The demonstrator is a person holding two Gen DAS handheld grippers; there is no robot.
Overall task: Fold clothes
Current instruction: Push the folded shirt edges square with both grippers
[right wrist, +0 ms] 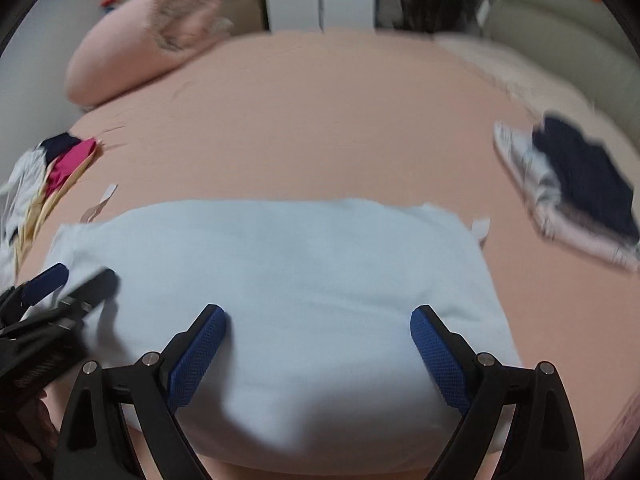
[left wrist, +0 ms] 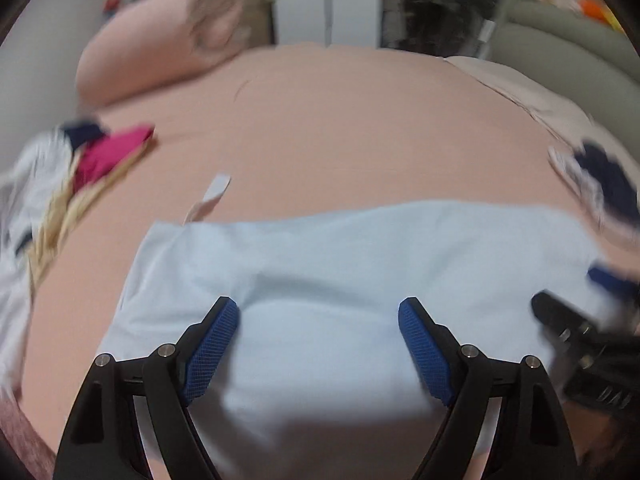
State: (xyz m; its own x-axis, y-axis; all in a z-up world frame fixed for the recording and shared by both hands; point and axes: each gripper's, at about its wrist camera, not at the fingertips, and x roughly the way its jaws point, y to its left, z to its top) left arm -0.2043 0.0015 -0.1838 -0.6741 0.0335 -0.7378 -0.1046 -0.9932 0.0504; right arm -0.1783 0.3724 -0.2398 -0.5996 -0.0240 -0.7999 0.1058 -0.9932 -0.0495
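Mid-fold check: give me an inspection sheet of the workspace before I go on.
Surface: pink bed sheet, mostly bare.
Job's things: light blue garment spread flat near the front edge.
Clutter: mixed clothes pile at left; dark navy garment on a folded pile at right; pink pillow at the far end.
Grippers: left hand-held gripper and right hand-held gripper both open over the blue garment, nothing held.
Cables: nothing seen.
Surroundings: grey sofa, blurred.
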